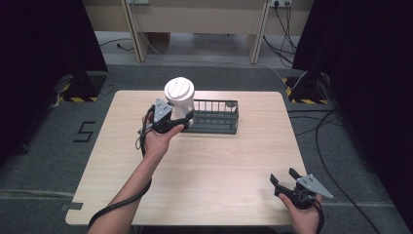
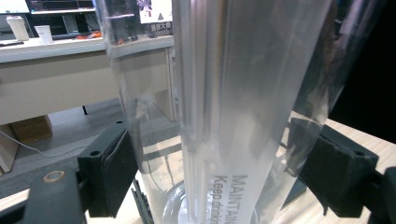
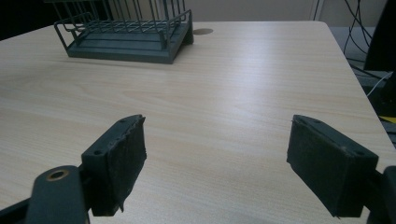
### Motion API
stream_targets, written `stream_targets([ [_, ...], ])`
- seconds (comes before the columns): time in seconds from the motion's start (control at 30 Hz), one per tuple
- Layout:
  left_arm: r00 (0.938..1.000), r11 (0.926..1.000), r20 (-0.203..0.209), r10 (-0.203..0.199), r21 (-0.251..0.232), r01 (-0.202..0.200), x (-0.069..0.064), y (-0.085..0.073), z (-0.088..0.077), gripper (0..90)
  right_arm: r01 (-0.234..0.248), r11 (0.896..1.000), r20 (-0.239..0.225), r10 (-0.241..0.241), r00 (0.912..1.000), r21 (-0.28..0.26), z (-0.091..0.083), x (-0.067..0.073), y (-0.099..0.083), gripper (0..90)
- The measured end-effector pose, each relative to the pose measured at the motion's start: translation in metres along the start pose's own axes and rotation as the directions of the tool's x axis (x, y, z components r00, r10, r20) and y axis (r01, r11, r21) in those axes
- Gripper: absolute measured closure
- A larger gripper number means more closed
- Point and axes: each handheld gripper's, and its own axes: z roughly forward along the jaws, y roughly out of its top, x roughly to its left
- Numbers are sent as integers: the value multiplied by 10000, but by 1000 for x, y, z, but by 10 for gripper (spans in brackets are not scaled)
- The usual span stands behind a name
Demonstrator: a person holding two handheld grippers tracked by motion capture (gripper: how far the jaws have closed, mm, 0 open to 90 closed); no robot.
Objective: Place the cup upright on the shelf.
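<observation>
Left gripper (image 1: pixel 182 122) clamped on the clear plastic jug with white lid (image 1: pixel 179 97), pads against its walls (printed text on the jug cut off in the left gripper view). Jug is upright at the left end of the dark grey wire rack (image 1: pixel 214 117), far side of the light wood bench (image 1: pixel 204 165); whether it rests on anything is unclear. Right gripper (image 1: pixel 282 179) spread wide, empty, near the bench's front right corner.

The jug (image 1: pixel 179 97) stood at the rack's (image 1: pixel 216 119) left end, centre frame, on the table (image 1: pixel 219 165).
</observation>
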Motion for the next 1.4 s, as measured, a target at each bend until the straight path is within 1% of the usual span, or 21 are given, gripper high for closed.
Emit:
stream_targets([
  [0.1,10000,10000,65,16,9,-16,-3,1,3,179,65,10000,23,-65,10000,-22,0,0,0,200],
  [0.23,9999,10000,105,14,21,-14,-5,3,7,179,-40,10000,-27,40,10000,18,0,0,0,200],
  [0.33,9999,10000,146,-14,20,14,-6,7,10,179,-42,10000,-7,42,10000,2,0,0,0,196],
  [0.4,9999,10000,154,28,-11,-28,-6,10,12,179,60,10000,30,-60,10000,-20,0,0,0,195],
  [0.5,9998,10000,182,57,-28,-56,-7,14,16,179,-53,10000,23,53,10000,13,0,0,0,193],
  [0.63,9998,10000,176,84,-16,-84,-9,18,20,179,19,10000,51,-19,10000,-28,0,0,0,190],
  [0.77,9998,10000,187,90,33,-91,-10,18,24,179,24,10000,40,-24,10000,-11,0,0,0,190],
  [0.87,9997,9999,236,-15,112,13,-11,18,28,179,52,10000,68,-52,10000,-38,0,-1,0,190],
  [0.97,9996,9996,262,117,258,-124,-13,19,34,179,74,10000,77,-74,9999,2,0,0,0,191],
  [1.0,9996,9997,268,99,229,-105,-13,20,35,179,-22,10000,42,22,10000,26,0,1,0,191],
  [1.03,9996,9997,291,70,220,-77,-14,20,37,179,13,10000,37,-13,10000,17,0,0,0,191],
  [1.07,9996,9997,264,120,226,-126,-16,20,39,179,-72,10000,18,73,10000,-2,0,0,0,191],
  [1.13,9996,9997,276,96,234,-102,-17,19,41,179,-87,10000,32,88,10000,-7,0,0,0,191],
  [1.23,9995,9996,300,99,259,-107,-20,19,45,179,-53,10000,18,53,10000,-31,0,-1,0,191],
  [1.4,9992,9996,370,122,248,-131,-24,24,52,179,49,10000,53,-49,10000,-46,0,-1,0,191],
])
